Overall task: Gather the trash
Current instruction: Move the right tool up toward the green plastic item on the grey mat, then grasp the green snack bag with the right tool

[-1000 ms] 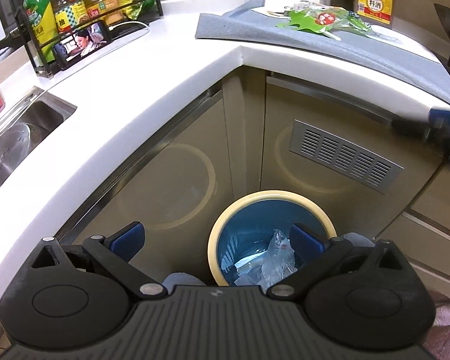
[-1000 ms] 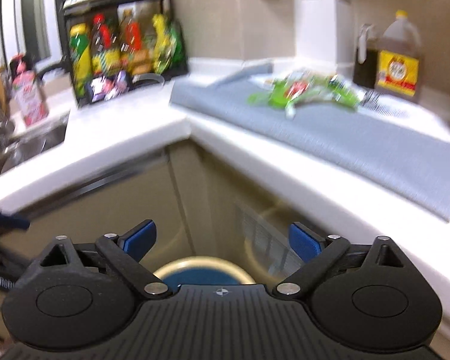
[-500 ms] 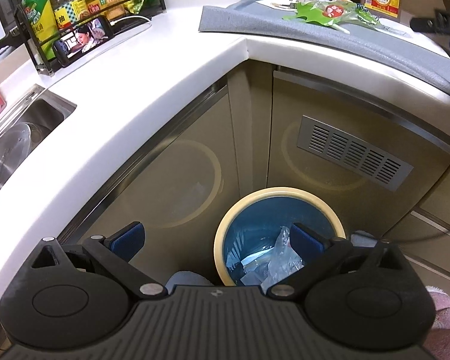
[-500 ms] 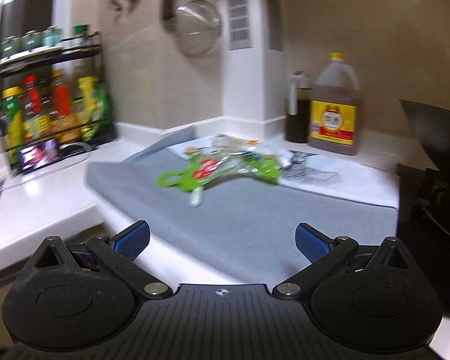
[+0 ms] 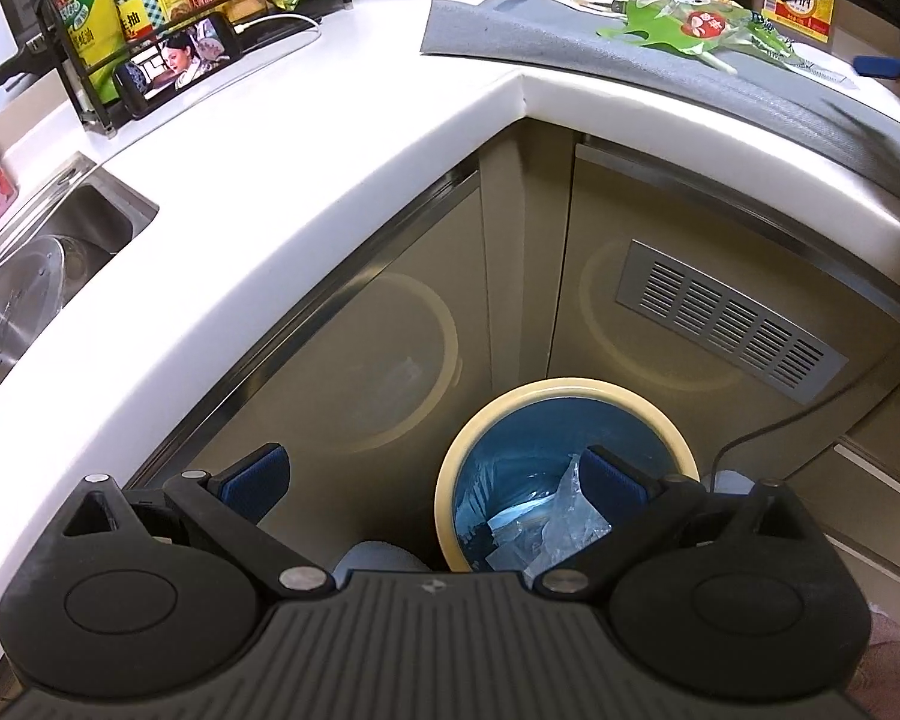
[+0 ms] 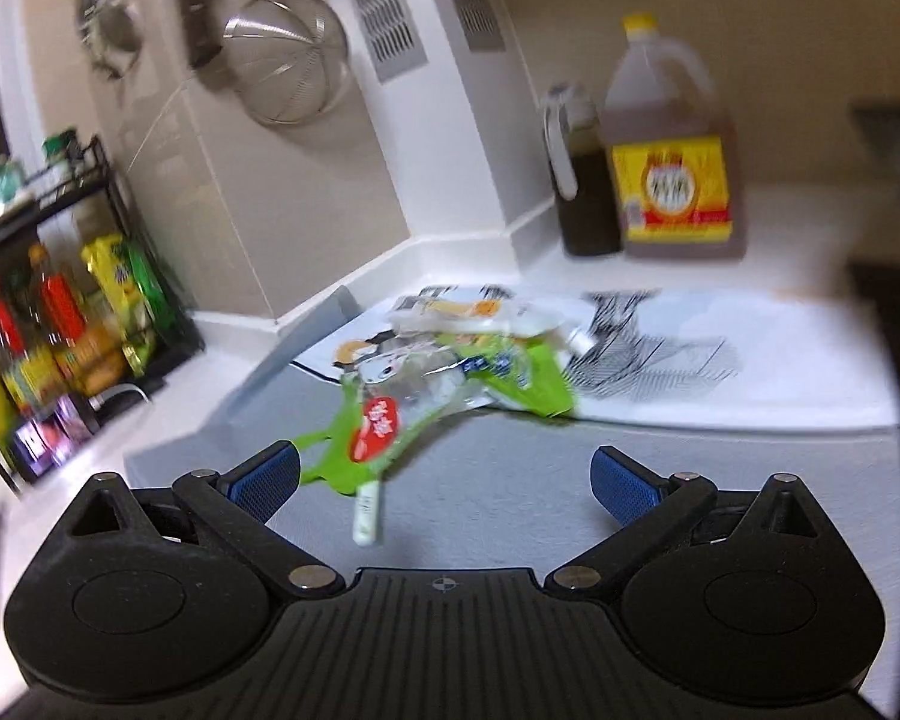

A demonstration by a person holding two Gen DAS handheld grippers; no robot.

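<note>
Our left hand-held gripper (image 5: pixel 432 480) hangs spread wide above the bin (image 5: pixel 567 474) on the floor. Green wrappers (image 5: pixel 684 27) lie on the tabletop's (image 5: pixel 330 138) far right edge.

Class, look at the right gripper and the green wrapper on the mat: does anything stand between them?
Nothing visible does. The right gripper is open, and only bare grey mat lies between it and the green wrapper. The bottles stand behind the wrapper.

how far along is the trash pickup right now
Some clear plastic already lies in the blue bin. Nothing is in hand: the left gripper is open over the floor and bin, the right gripper open above the grey mat. The green wrappers there remain to collect.
</note>
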